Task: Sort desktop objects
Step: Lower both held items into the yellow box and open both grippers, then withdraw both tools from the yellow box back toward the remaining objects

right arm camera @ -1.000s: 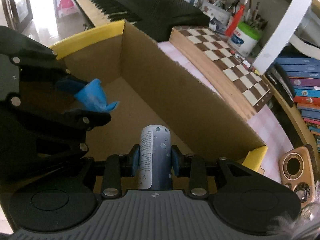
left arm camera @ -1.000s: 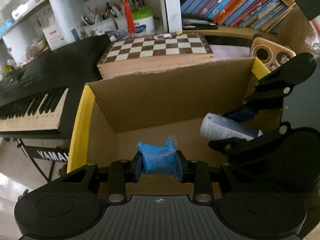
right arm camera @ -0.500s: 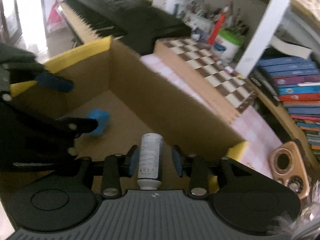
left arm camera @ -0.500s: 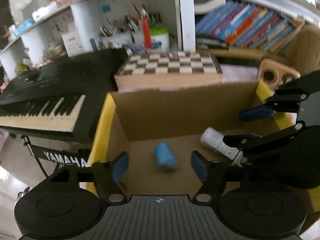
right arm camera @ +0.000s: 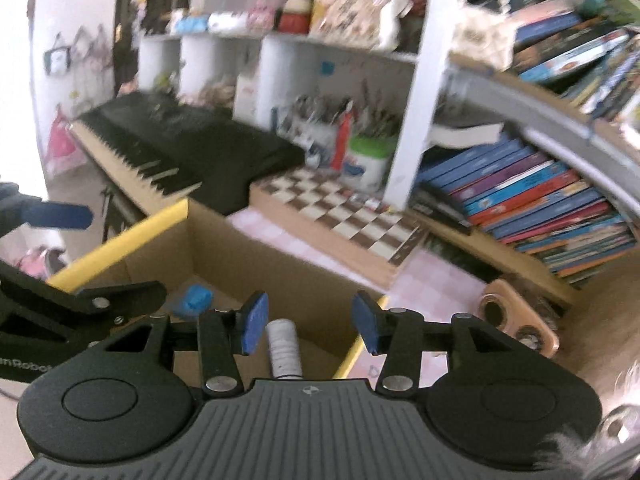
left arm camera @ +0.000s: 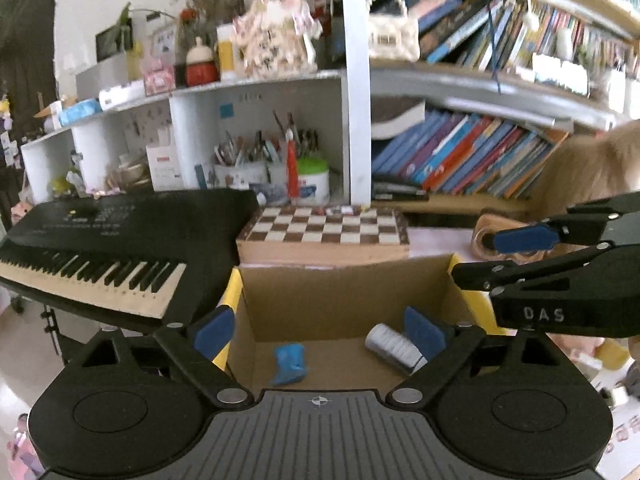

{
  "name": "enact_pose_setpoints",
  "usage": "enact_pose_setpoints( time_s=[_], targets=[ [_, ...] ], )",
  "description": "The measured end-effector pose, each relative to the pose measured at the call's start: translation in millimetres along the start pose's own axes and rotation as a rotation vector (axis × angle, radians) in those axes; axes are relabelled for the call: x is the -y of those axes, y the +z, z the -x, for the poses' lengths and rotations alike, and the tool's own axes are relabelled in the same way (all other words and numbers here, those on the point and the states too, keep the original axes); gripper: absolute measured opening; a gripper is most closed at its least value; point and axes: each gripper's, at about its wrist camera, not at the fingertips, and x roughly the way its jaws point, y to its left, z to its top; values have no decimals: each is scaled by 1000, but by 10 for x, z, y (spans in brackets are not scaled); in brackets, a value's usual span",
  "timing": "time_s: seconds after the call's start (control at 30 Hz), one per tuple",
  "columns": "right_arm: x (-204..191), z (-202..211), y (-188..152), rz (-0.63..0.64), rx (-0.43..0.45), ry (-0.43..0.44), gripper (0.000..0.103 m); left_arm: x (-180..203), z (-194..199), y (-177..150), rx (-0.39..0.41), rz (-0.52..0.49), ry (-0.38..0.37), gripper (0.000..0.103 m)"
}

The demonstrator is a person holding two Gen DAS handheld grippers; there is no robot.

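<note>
A cardboard box (left arm camera: pixel 344 292) with yellow-taped flaps stands below both grippers. On its floor lie a crumpled blue packet (left arm camera: pixel 290 363) and a grey-white bottle (left arm camera: pixel 394 347). My left gripper (left arm camera: pixel 318 330) hangs above the box, its jaws opening wide, with nothing between them. In the right wrist view the box (right arm camera: pixel 224 252) shows the blue packet (right arm camera: pixel 194 298) and the bottle (right arm camera: pixel 283 346) lying on its side. My right gripper (right arm camera: pixel 310 322) is above it, its jaws opening and clear of the bottle. The right gripper (left arm camera: pixel 520 256) also shows at the right of the left wrist view.
A black keyboard (left arm camera: pixel 100 240) stands left of the box. A chessboard (left arm camera: pixel 324 226) lies behind it, with pen cups (left arm camera: pixel 312 184) and rows of books (left arm camera: pixel 460 160) on shelves. A pink-tan device (right arm camera: pixel 516 324) lies on the pink checked cloth (right arm camera: pixel 436 280) to the right.
Both grippers let go: the left dropped the blue packet, the right dropped the bottle, and both now lie on the box floor. Both grippers have risen and tilted up toward the shelves.
</note>
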Motion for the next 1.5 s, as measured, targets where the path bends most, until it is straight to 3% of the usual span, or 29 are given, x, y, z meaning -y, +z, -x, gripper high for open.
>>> enact_pose_setpoints(
  time_s=[0.5,0.77,1.23,1.5],
  targets=[
    [-144,1077,-410,-154,150,-159,51,-236,866,-338,107,118,13,94],
    [-313,1526,-757,-208,166,-222,52,-276,1263,-554,128,125,-6,94],
    [-582,1966,-1361,-300,157,-283,53,-160,1574,-1069,76,118,-19,94],
    [-817,2065,-1713,-322,108,-272,52,-66,1690,-1341,26,110,-38,94]
  ],
)
